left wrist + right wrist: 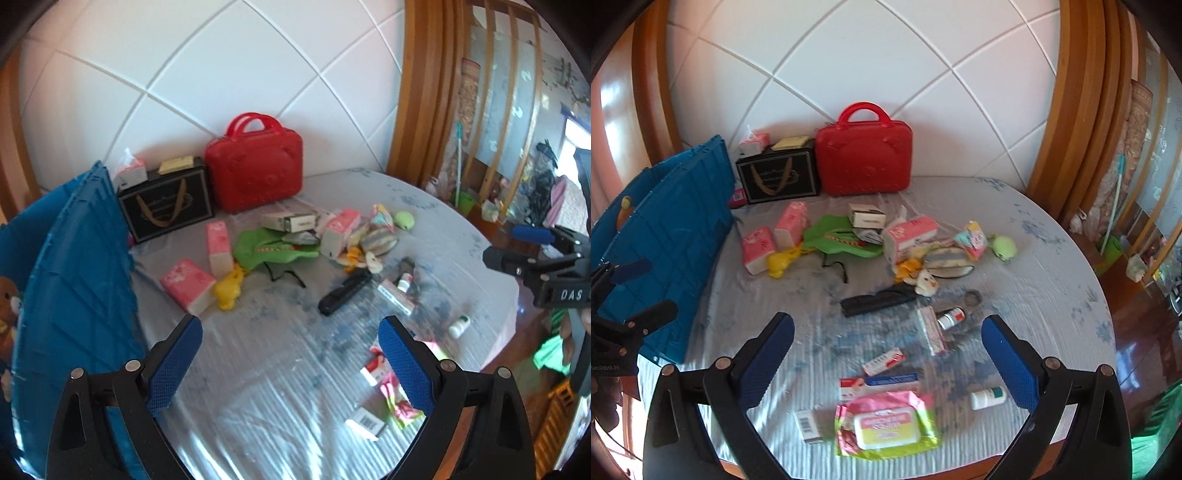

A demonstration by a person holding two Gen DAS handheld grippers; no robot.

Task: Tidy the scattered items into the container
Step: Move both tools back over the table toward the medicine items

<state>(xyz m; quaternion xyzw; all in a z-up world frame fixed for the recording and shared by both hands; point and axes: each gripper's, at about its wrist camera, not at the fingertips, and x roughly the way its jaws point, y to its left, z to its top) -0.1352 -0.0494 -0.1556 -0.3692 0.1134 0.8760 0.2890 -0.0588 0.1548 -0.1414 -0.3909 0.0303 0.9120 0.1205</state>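
Scattered items lie on a round table with a grey-blue cloth (1052,295). A blue crate (74,277) stands at the table's left edge; it also shows in the right wrist view (676,236). My left gripper (291,365) is open and empty above the cloth, right of the crate. My right gripper (886,365) is open and empty above a pink-green wet wipes pack (886,424). Pink tissue packs (759,249), a yellow toy (781,262), a green cloth (831,236), a black case (875,301) and small bottles (988,398) lie around.
A red carry case (864,158) and a black gift bag (777,177) stand against the white tiled wall at the back. The right gripper's body (546,266) shows at the right of the left wrist view. Wooden floor lies beyond the table's right edge.
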